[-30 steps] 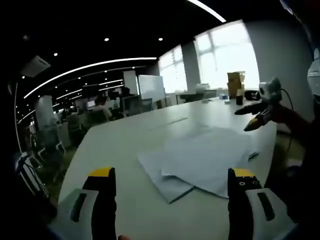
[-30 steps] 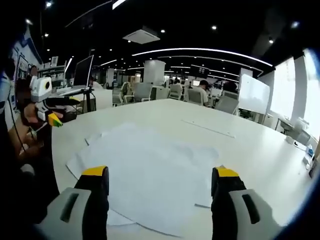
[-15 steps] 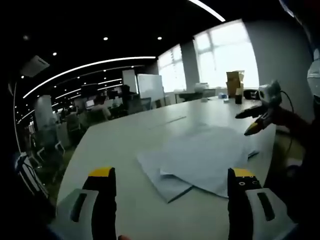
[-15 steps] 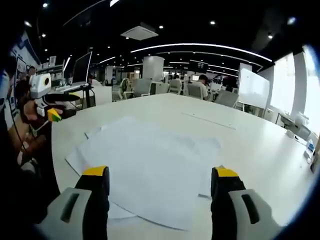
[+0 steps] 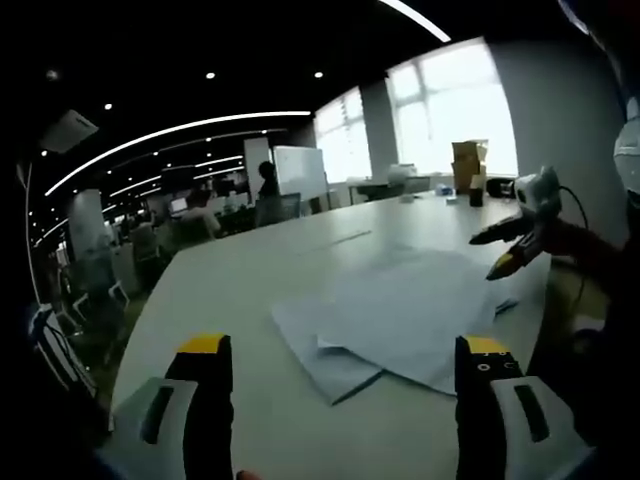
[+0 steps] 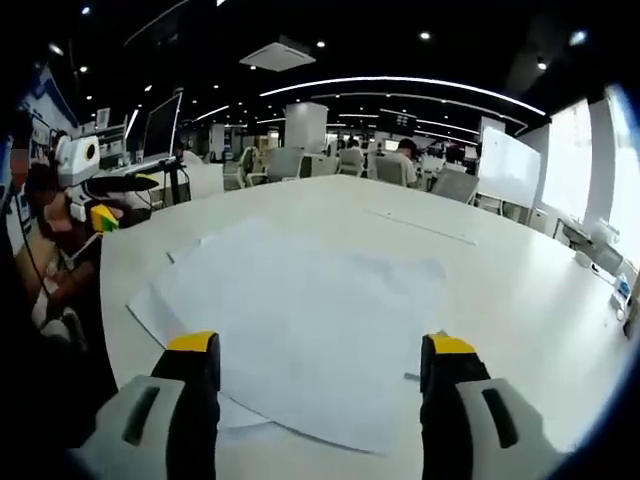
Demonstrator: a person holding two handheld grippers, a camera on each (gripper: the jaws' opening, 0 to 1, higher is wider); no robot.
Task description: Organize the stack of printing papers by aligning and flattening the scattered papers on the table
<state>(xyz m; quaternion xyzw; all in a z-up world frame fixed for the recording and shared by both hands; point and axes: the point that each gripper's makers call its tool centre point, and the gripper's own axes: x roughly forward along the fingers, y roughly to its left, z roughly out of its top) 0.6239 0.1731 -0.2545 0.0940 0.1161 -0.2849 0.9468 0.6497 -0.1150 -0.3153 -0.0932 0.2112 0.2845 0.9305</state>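
Both our left gripper and right gripper hang released above the scattered papers; we should press opposite edges inward evenly along the surface.

I am in a large open-plan office. The long pale worktop before me is a meeting-style table, with loose printing papers spread across it. Beyond it stand rows of desks with office chairs and people seated at them. A monitor stands on a desk to one side, and a whiteboard stands farther back. The dark ceiling carries long curved light strips, recessed spotlights and an air-conditioning cassette. Tall bright windows line the far wall, with a cardboard box near them.
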